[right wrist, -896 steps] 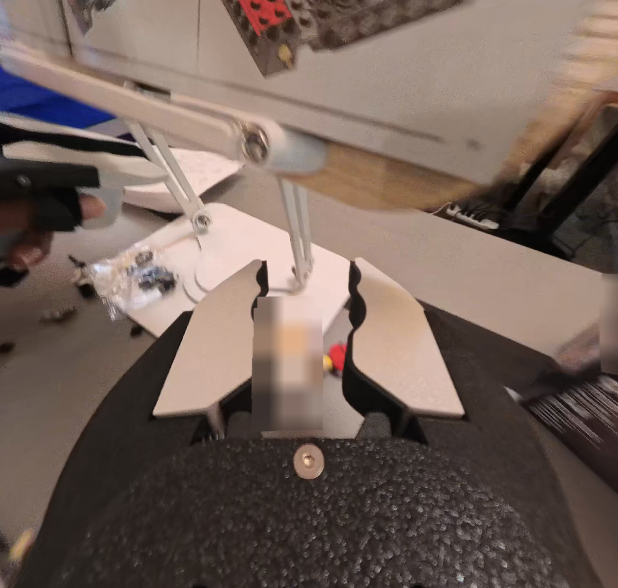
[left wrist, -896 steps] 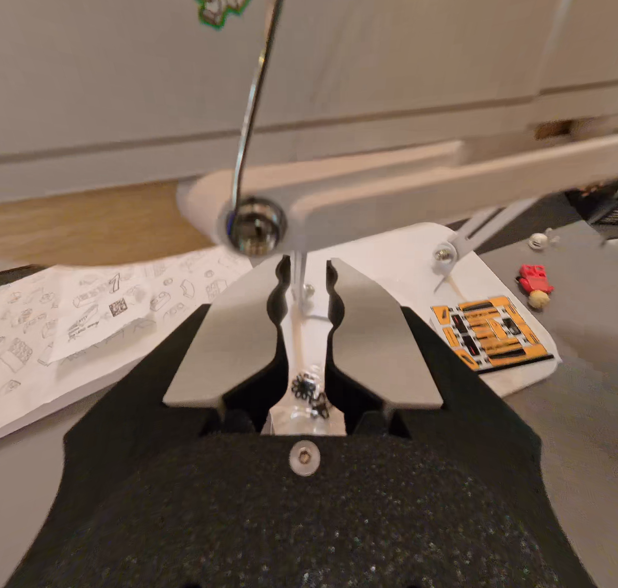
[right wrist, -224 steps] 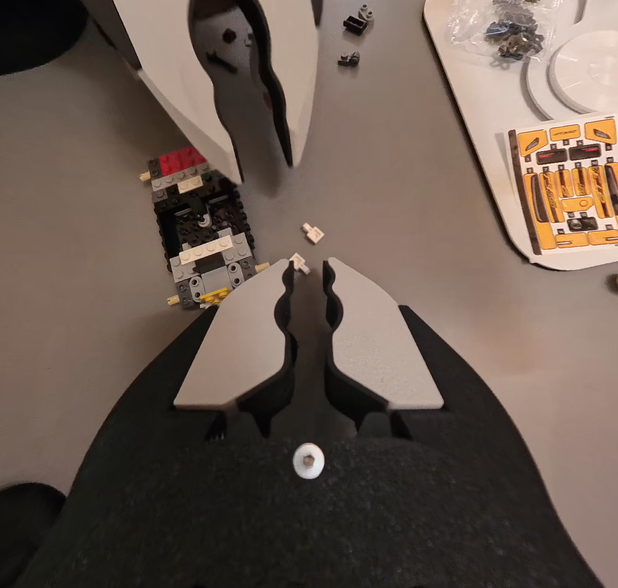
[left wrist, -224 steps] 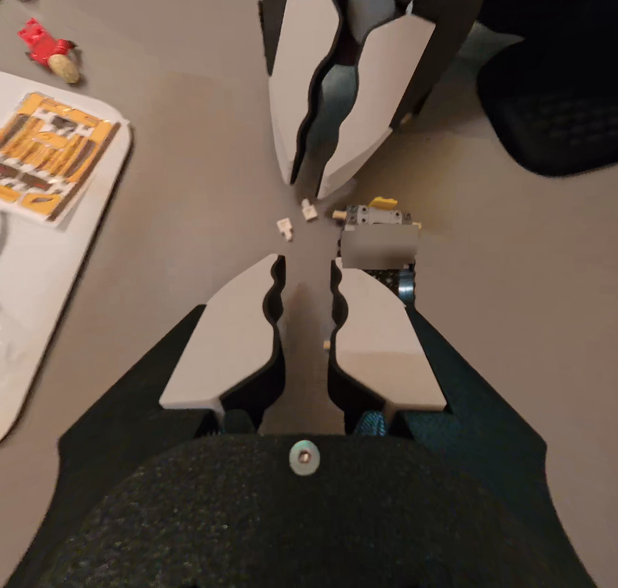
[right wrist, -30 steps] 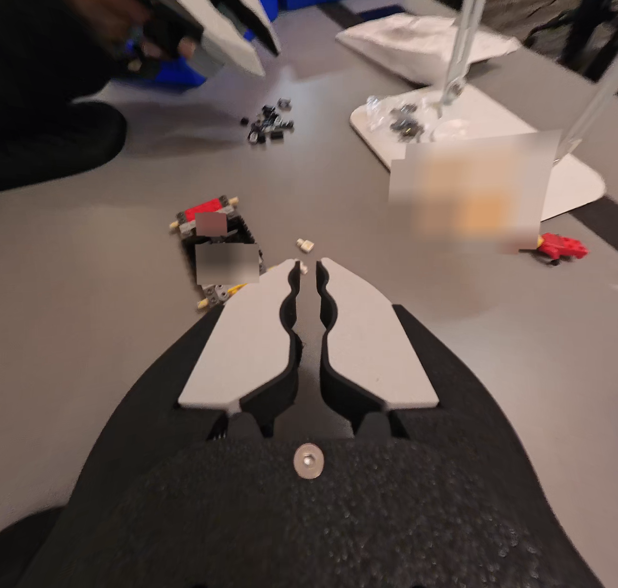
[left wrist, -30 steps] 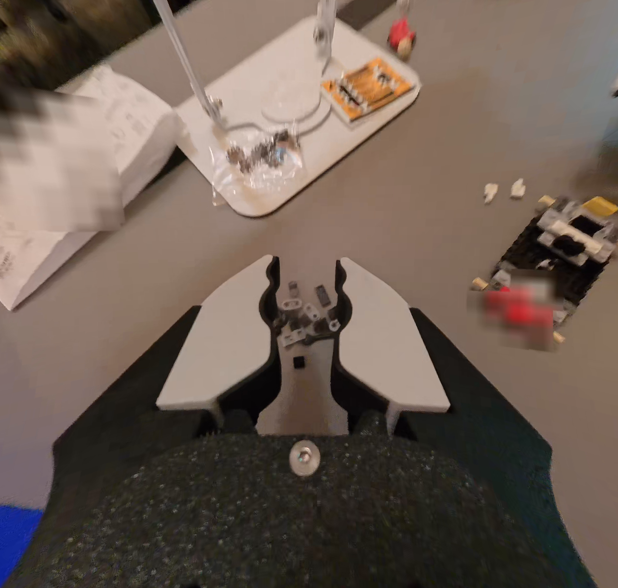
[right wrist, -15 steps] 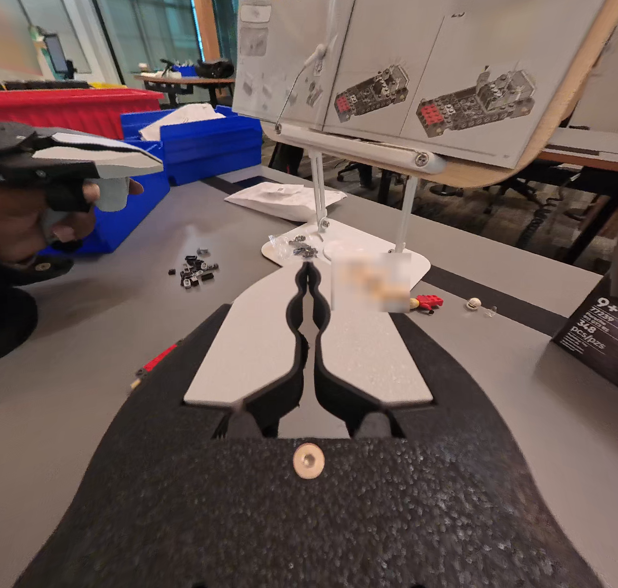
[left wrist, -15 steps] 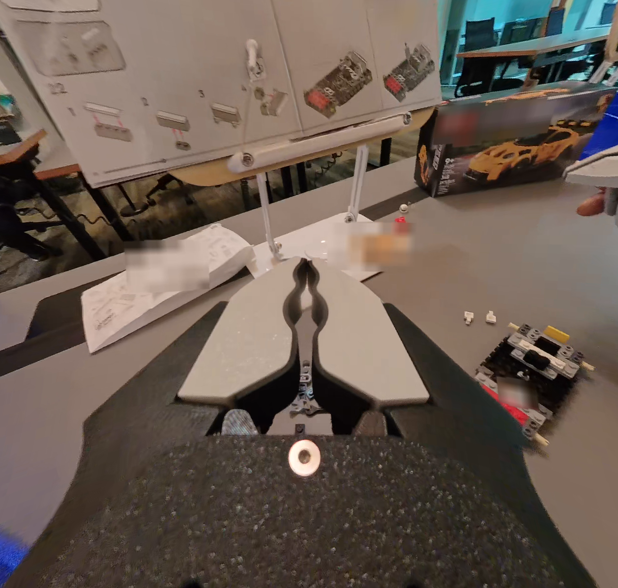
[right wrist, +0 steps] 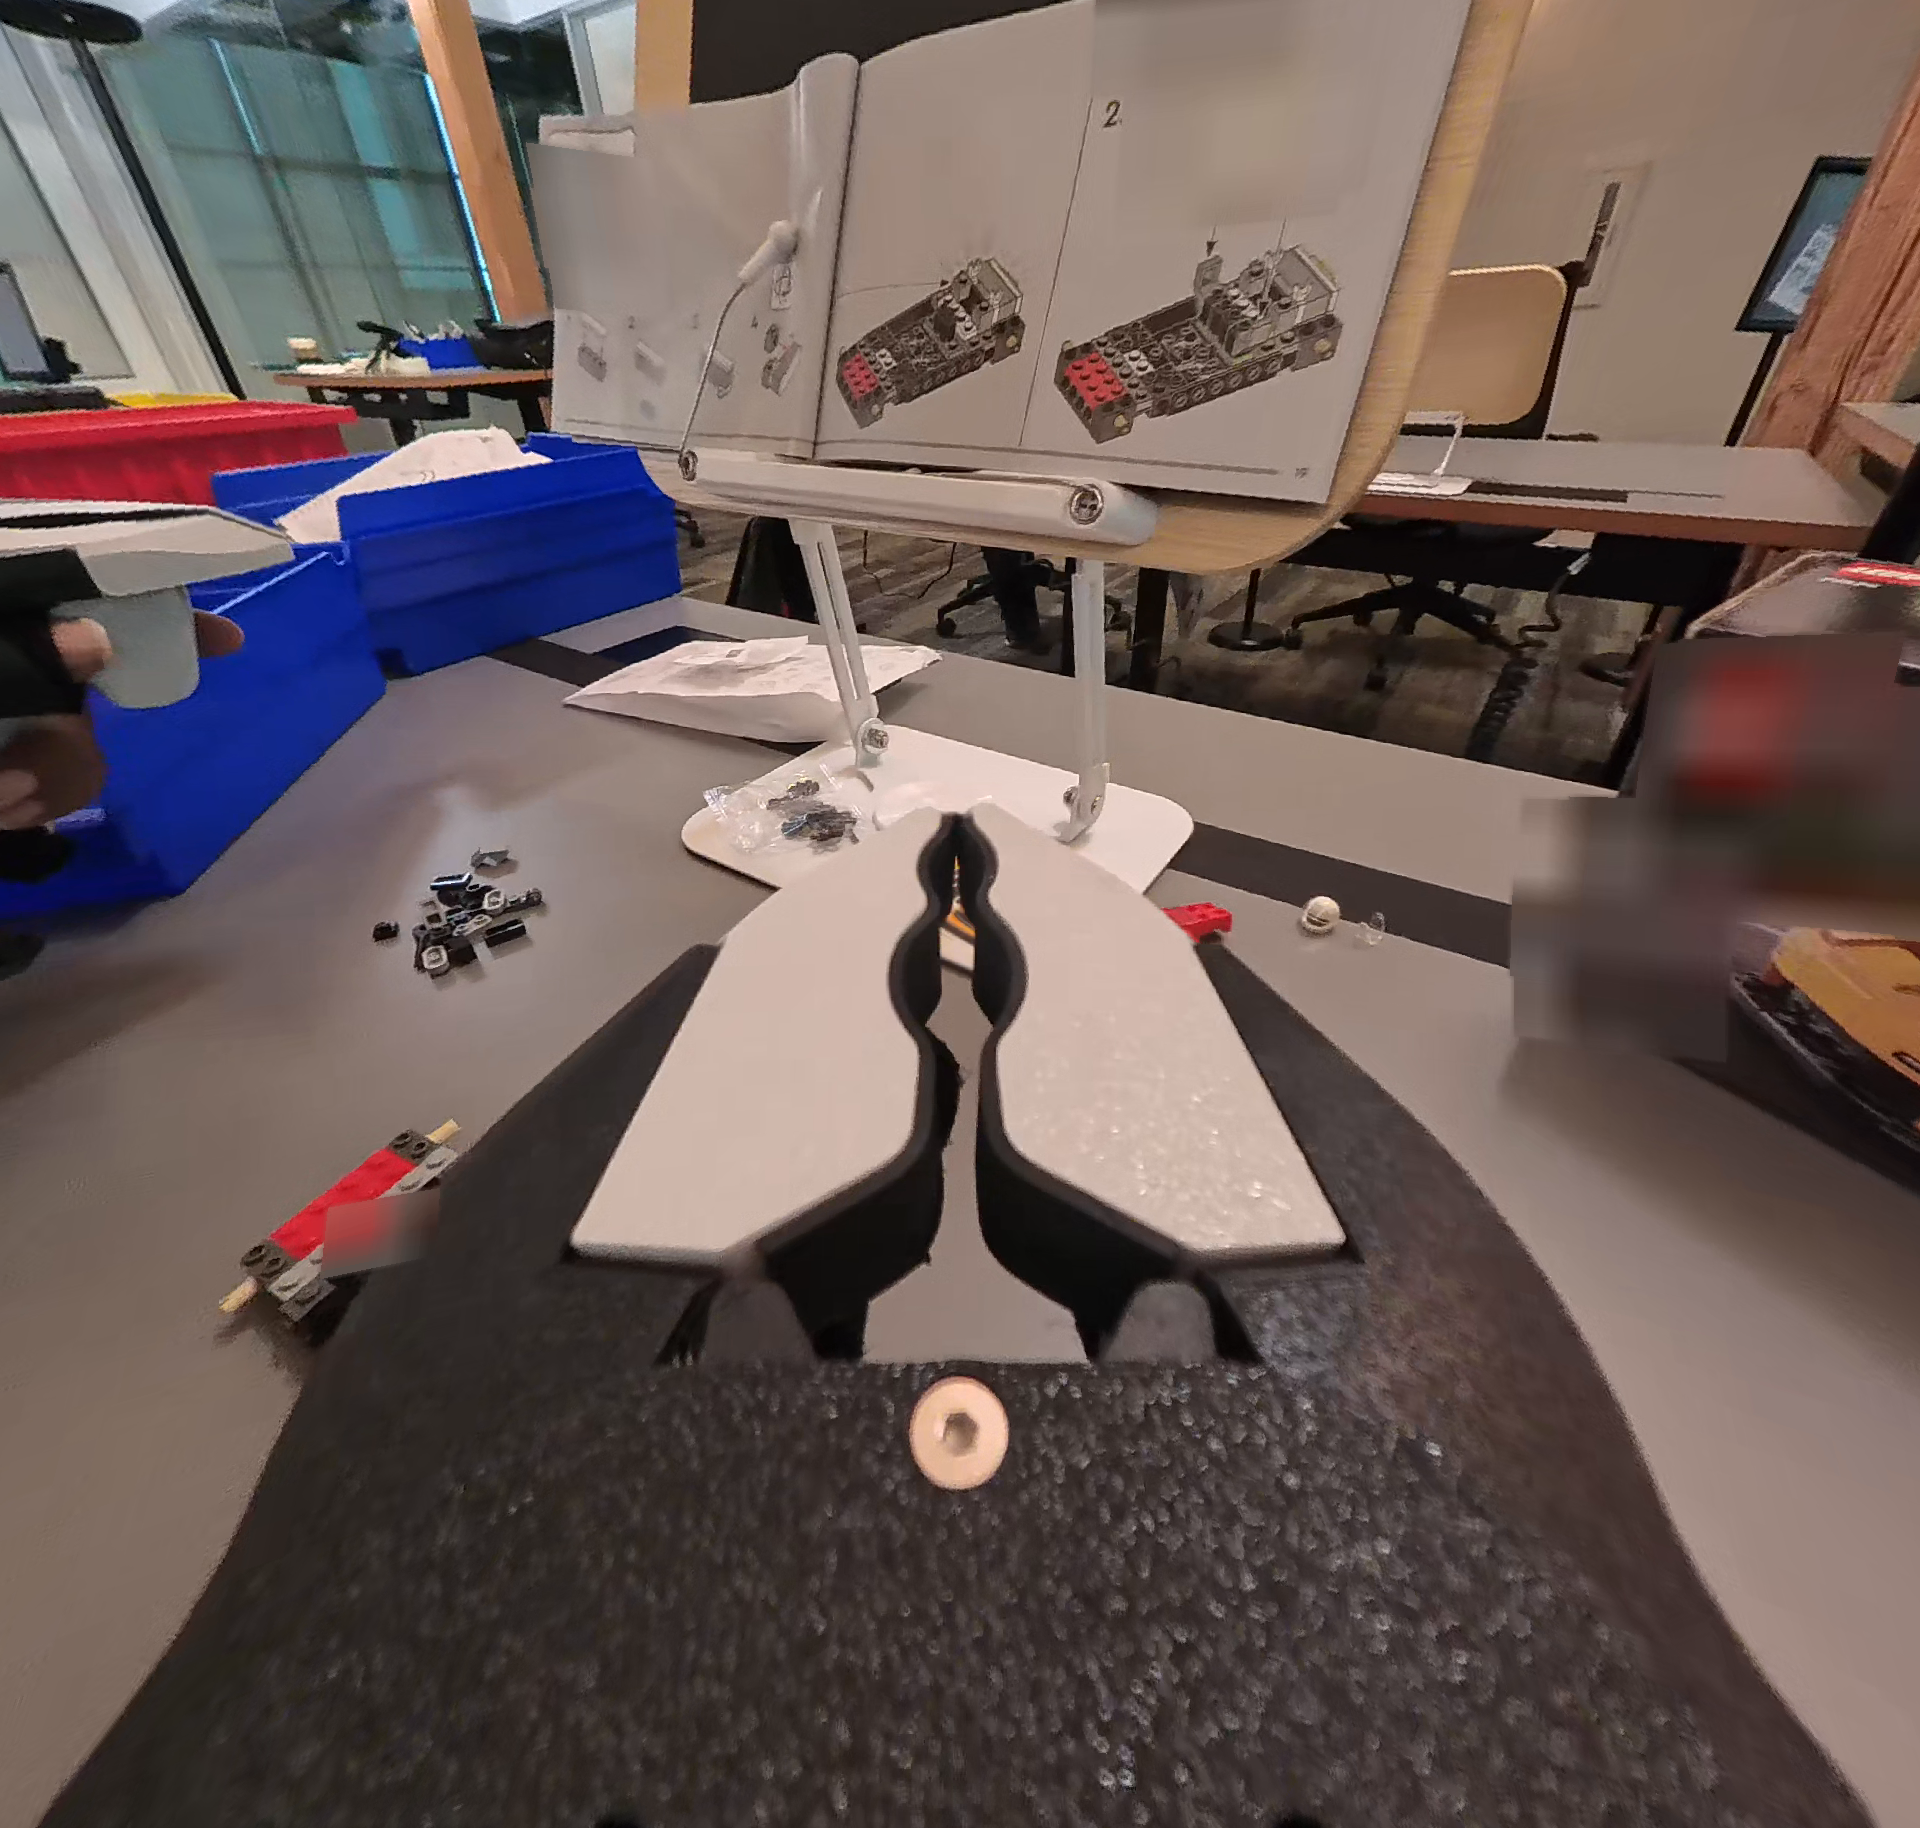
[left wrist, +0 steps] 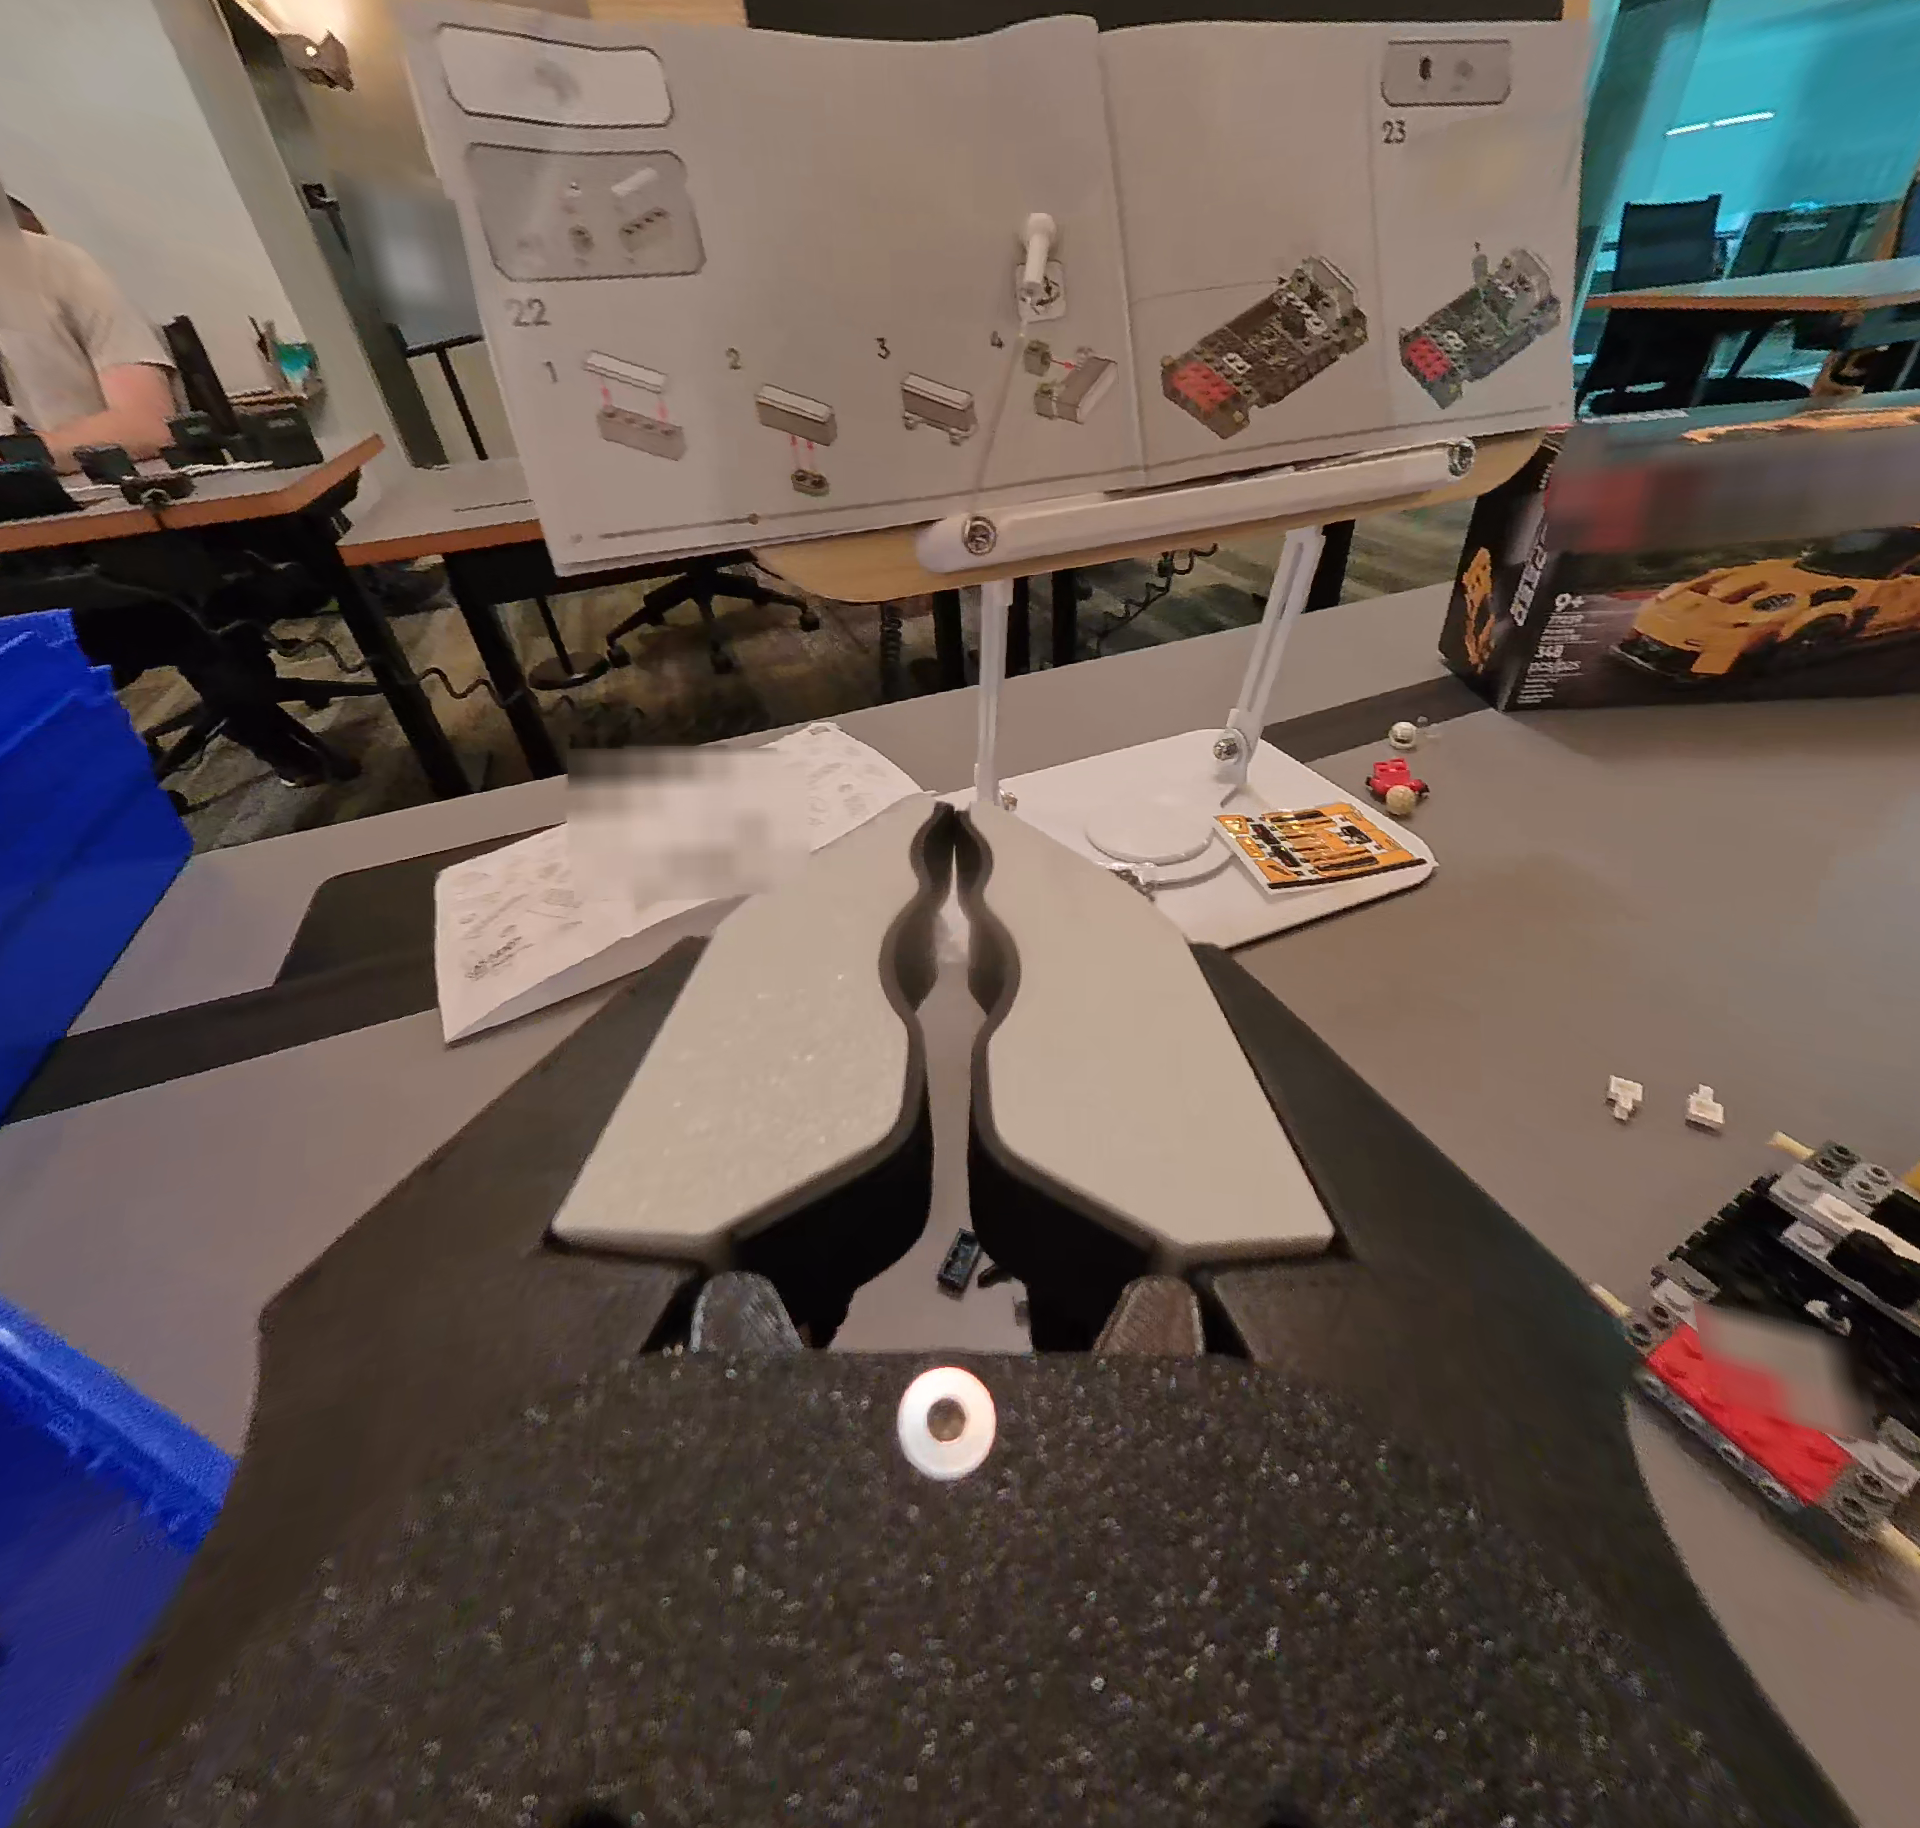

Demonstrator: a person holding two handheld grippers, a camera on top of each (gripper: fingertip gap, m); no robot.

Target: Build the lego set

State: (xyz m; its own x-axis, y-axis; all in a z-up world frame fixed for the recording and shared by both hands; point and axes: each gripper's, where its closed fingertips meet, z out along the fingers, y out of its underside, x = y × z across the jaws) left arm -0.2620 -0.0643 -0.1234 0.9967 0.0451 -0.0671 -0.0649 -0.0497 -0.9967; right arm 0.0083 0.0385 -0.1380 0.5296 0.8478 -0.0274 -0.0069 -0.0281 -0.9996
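Note:
My left gripper [left wrist: 954, 820] is shut and empty, held level above the grey table [left wrist: 1558, 947] and facing the open instruction booklet [left wrist: 987, 272] on its white stand. A small black piece [left wrist: 958, 1259] shows on the table below its fingers. The partly built black, grey and red lego chassis [left wrist: 1787, 1300] lies to its right, with two small white pieces [left wrist: 1662, 1103] beyond it. My right gripper [right wrist: 958, 824] is shut and empty, also facing the booklet [right wrist: 1039, 272]. The chassis [right wrist: 343, 1217] lies at its lower left. The left gripper [right wrist: 249, 537] shows at the far left in a hand.
A pile of loose black pieces [right wrist: 468, 916] and a clear bag of pieces [right wrist: 790, 812] lie ahead of me on the left. A sticker sheet [left wrist: 1314, 843] rests on the stand's base. Blue bins [right wrist: 499, 552] stand at left, the set's box [left wrist: 1714, 583] at right. The grippers' ends are close to 30 cm from one another. My left gripper is the nearer one to the small black piece [left wrist: 958, 1259]: about 15 cm, against 35 cm.
A second ago both grippers were open and pointed down at the table. Both have shut and tilted up toward the booklet. In the last half second they only shifted slightly.

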